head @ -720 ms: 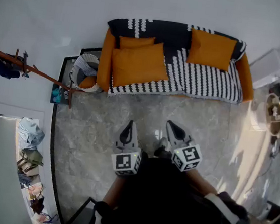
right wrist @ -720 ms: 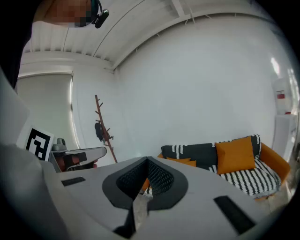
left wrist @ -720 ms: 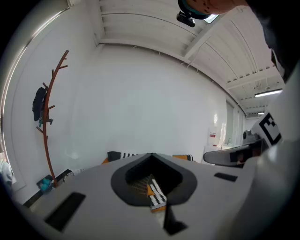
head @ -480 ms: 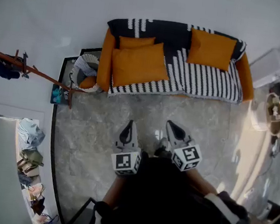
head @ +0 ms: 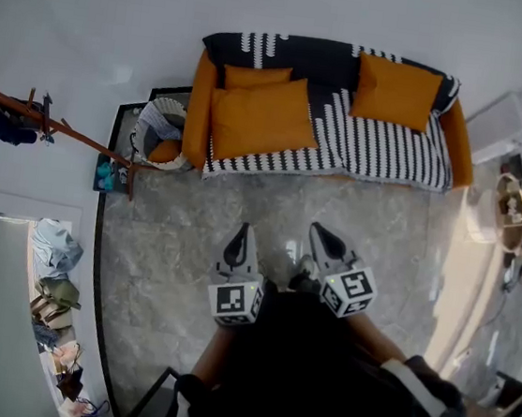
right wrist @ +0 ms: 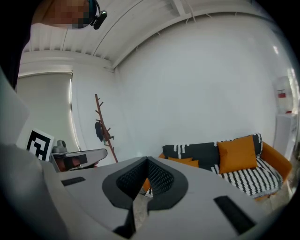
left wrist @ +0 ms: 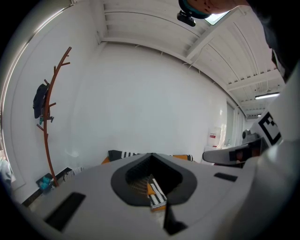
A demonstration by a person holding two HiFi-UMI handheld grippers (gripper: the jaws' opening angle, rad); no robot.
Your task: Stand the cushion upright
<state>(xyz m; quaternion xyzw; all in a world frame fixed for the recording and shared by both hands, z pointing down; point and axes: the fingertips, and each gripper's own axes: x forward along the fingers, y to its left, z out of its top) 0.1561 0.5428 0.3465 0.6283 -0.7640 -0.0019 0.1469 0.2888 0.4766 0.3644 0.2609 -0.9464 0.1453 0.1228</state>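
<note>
An orange cushion (head: 258,118) lies tipped back, nearly flat, on the left half of a sofa (head: 459,142) draped in a black-and-white striped throw (head: 372,150). We take it for the one to stand up, since a second orange cushion (head: 395,92) at the right end already leans upright against the backrest. A smaller orange cushion (head: 253,79) sits just behind the flat one. A woven basket (head: 157,129) stands beside the sofa's left arm, and a thin brown coat rack (head: 27,113) is further left.

Over the last moment almost nothing has changed: the cushion has not shifted, and both grippers keep their places (only the head view has drifted a hair). We judge that the task has not begun and the whole approach lies ahead.

The cushion is well apart from both tools, across a stretch of grey marble floor (head: 192,232). The left gripper (head: 239,233) and right gripper (head: 320,231) are held side by side close to the person's body, aimed toward the sofa and dipped slightly. Each has its 2 jaws pressed together with nothing between them
</note>
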